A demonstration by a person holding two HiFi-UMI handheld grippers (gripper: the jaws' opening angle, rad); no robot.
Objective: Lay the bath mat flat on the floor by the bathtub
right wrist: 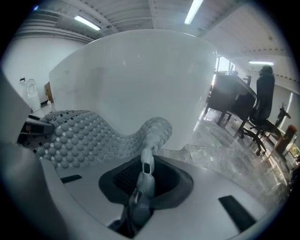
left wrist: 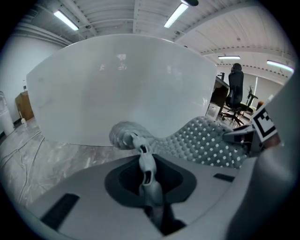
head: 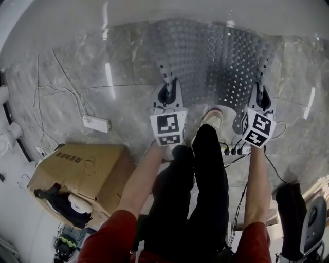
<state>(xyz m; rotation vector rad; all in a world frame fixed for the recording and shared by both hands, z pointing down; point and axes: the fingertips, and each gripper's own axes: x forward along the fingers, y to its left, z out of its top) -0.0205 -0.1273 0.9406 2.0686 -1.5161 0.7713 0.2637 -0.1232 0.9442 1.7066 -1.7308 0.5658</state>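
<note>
the left gripper (head: pixel 167 86) and the right gripper (head: pixel 261 88) each pinch a near corner of the grey perforated bath mat (head: pixel 216 61), with their jaws pressed onto its edge. the mat sags between them and reaches over the marble floor (head: pixel 77 72) toward the foot of the white bathtub (head: pixel 154 10).

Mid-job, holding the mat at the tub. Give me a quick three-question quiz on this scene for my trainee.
1. True or false: the left tool and right tool each grip a near corner of the bath mat.
2. What sits on the floor at the person's left? A cardboard box; B bucket; C stool.
3. Fill in: the white thing beyond the mat is the ____.
Key: 1 true; 2 A; 3 bathtub.
</note>
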